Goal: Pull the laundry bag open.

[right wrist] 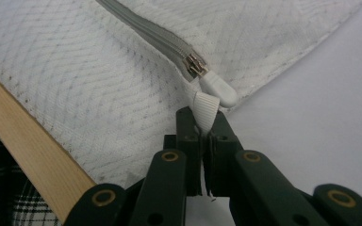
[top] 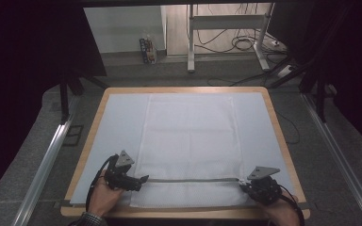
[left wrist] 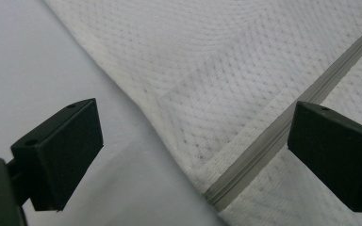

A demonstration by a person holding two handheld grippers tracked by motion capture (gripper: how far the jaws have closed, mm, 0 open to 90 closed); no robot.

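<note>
A white mesh bag [top: 191,146] lies flat on a pale sheet [top: 118,122] that covers the wooden table [top: 281,136], with a grey zipper [top: 193,180] running across it near the person's edge. The right gripper [top: 260,184] sits at the zipper's right end, and in the right gripper view its 2 jaws are pressed together on a white ribbed tab [right wrist: 204,111] at the bag's corner, just beside the metal slider [right wrist: 194,64] and its white pull [right wrist: 219,89]. The pull itself lies free on the mesh; the jaws hold the tab, not the pull. The left gripper [top: 139,181] rests at the zipper's left end, and the left gripper view shows its jaws spread wide, 1 over the sheet and 1 over the mesh, with the zipper's closed end [left wrist: 217,195] and the bag's edge between them, nothing held. From the slider toward the left the teeth look meshed along the whole visible length, so the zipper appears fully shut with the slider parked at the right. If the work is opening the bag, it seems barely begun: 1 corner is pinned, and what is left is to take the pull and draw the slider across. If it is closing, that part looks done.
</note>
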